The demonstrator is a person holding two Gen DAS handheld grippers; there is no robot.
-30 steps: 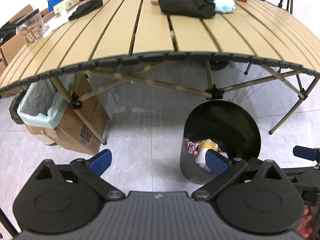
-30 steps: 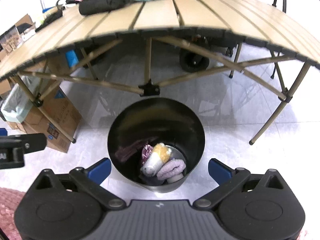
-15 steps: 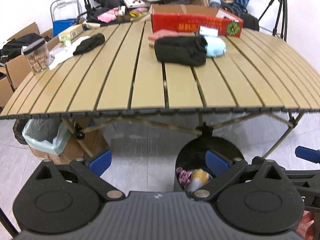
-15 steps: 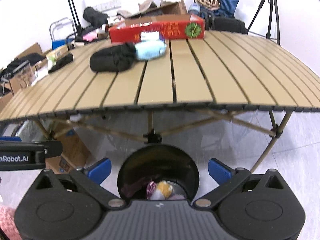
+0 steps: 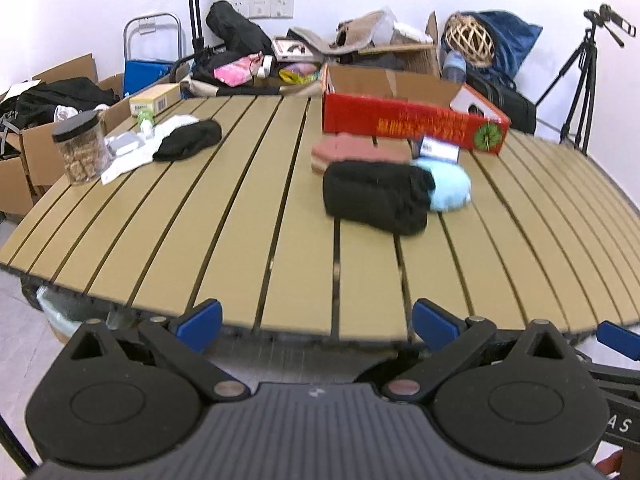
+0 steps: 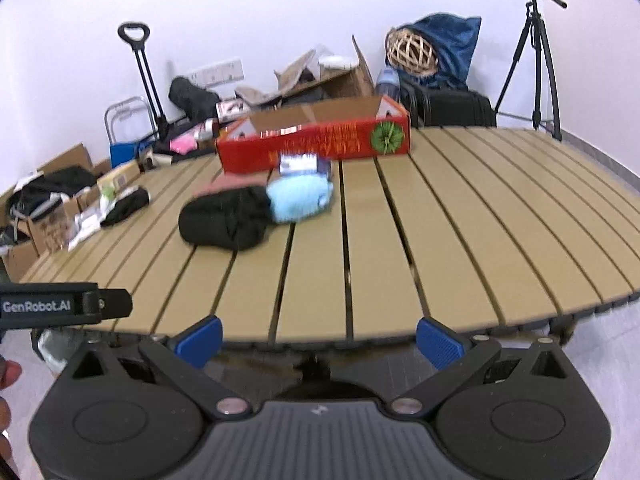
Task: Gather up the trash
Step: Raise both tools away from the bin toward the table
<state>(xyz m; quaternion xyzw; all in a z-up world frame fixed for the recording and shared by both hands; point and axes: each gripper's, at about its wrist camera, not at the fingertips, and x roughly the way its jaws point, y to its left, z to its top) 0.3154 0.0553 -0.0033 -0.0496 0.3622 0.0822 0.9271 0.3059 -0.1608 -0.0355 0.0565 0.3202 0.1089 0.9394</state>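
Ahead of our left gripper (image 5: 316,322), slightly right, lies a black bundle (image 5: 376,197) of soft cloth, rumpled, its long axis running crosswise to our fingers. A pale blue fuzzy bundle (image 5: 448,185) touches its right end. Both rest on the slatted table (image 5: 240,240). Our left gripper and right gripper (image 6: 318,338) gape wide, holding nothing.

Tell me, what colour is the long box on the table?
Red, with gold writing and a green round mark at one end. The box shows best in the left wrist view.
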